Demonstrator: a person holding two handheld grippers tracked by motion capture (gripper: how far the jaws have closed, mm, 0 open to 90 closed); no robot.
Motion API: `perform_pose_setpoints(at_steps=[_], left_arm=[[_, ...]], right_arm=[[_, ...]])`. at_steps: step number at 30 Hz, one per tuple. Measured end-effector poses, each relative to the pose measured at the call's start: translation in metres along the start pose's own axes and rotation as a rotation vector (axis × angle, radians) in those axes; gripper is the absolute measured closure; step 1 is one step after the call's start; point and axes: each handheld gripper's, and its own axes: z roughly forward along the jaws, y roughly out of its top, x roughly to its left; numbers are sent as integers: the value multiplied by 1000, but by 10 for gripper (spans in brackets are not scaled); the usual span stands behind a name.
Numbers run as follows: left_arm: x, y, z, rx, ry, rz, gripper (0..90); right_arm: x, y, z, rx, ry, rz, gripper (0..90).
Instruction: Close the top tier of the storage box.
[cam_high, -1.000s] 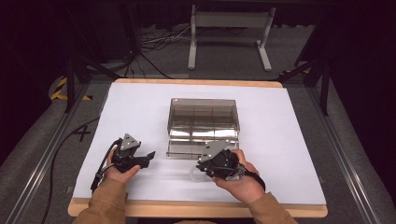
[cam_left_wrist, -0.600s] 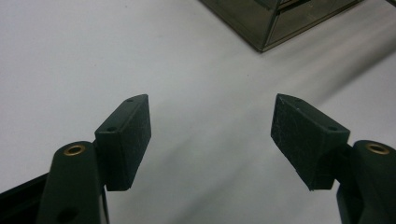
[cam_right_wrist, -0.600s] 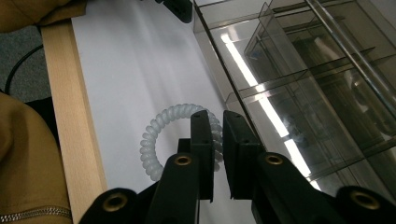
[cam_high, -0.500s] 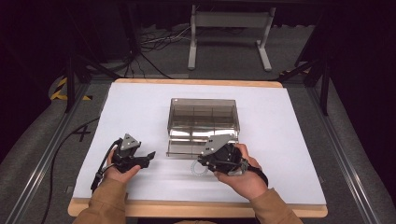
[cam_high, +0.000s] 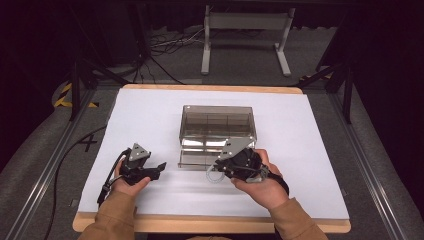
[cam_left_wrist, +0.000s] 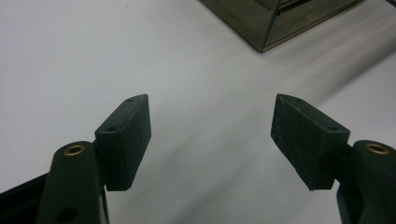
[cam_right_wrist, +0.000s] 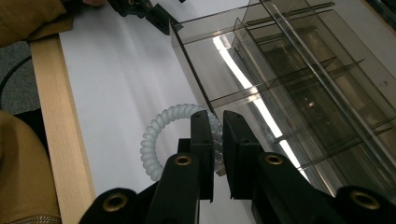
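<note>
Pale coiled ring (cam_right_wrist: 161, 140) pinched beside the smoked-plastic organizer (cam_high: 218, 134)

Our right gripper (cam_right_wrist: 218, 122) fingers clamp it on the tabletop (cam_high: 150, 115); our left gripper (cam_left_wrist: 210, 135) rests spread, empty. Next, probably lift it into a compartment.

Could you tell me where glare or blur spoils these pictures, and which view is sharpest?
High view: soft overall, with a dark surround and glare on the clear organiser box. Left gripper view: sharp on the open left gripper, soft shadows across the white table. Right gripper view: a bright streak of reflected light along the box, the coiled ring crisp beside the right gripper.
</note>
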Motion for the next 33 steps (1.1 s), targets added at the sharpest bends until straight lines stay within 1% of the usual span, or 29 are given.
perform_pose_setpoints(at_steps=[20,33], left_arm=[[0,0,0,2,-2,-1,295],[1,0,0,1,-1,2,295]], right_arm=[[-17,11,-4,11,-47,22,834],[-28,14,0,17,-68,45,833]])
